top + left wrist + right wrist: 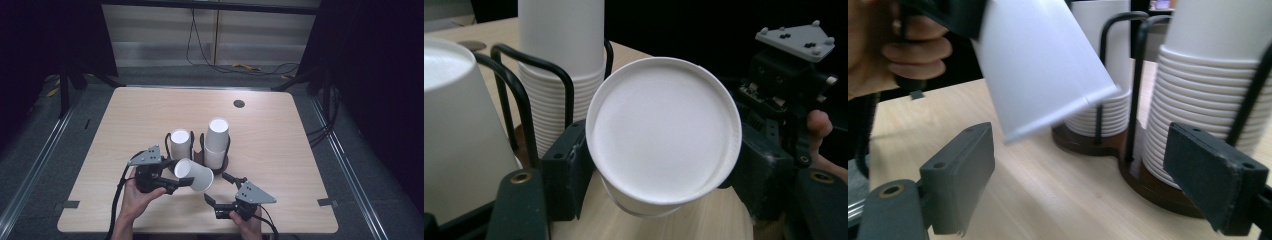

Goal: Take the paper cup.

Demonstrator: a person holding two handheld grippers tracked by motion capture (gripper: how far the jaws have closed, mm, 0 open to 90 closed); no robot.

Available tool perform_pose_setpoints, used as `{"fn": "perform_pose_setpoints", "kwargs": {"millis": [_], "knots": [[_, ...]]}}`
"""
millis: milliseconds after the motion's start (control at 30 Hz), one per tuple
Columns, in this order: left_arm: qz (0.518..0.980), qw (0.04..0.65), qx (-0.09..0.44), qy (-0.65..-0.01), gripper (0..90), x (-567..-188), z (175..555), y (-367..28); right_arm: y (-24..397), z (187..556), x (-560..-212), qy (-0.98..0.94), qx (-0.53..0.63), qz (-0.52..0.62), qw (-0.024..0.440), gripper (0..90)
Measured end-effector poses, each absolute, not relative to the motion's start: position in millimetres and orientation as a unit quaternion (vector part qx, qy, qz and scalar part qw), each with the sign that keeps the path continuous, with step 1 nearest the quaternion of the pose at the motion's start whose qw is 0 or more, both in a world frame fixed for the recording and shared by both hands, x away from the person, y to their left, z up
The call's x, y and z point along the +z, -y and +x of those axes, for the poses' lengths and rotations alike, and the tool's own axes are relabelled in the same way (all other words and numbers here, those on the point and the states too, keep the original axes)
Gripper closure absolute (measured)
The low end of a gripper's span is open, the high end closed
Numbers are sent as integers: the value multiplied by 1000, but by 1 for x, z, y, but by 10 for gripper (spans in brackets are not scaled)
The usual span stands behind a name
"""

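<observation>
The left tongs [176, 183] grip a white paper cup [194, 175], tipped on its side above the surface [280, 150], its closed base facing the left gripper view. Just behind it a dark wire holder [200, 145] carries two stacks of cups [217, 142], seemingly untouched. The right tongs [217, 191] stand open and empty near the surface's front edge, just right of the held cup.
</observation>
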State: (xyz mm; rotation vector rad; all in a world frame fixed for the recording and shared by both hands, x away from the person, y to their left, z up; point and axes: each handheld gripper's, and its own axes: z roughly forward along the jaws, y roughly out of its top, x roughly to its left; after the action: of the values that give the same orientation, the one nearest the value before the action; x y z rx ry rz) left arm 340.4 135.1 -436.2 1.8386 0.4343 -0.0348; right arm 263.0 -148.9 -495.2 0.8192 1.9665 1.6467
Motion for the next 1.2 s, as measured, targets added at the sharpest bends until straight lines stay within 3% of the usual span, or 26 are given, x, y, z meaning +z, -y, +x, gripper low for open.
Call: {"fn": "perform_pose_setpoints", "kwargs": {"millis": [933, 1200], "knots": [[791, 587, -61, -164, 330, -447, 331, -118, 127, 273, -499, -732, 603, 239, 207, 135], [789, 589, -63, -164, 330, -444, 331, -117, 125, 273, -501, -735, 600, 239, 204, 186]]}}
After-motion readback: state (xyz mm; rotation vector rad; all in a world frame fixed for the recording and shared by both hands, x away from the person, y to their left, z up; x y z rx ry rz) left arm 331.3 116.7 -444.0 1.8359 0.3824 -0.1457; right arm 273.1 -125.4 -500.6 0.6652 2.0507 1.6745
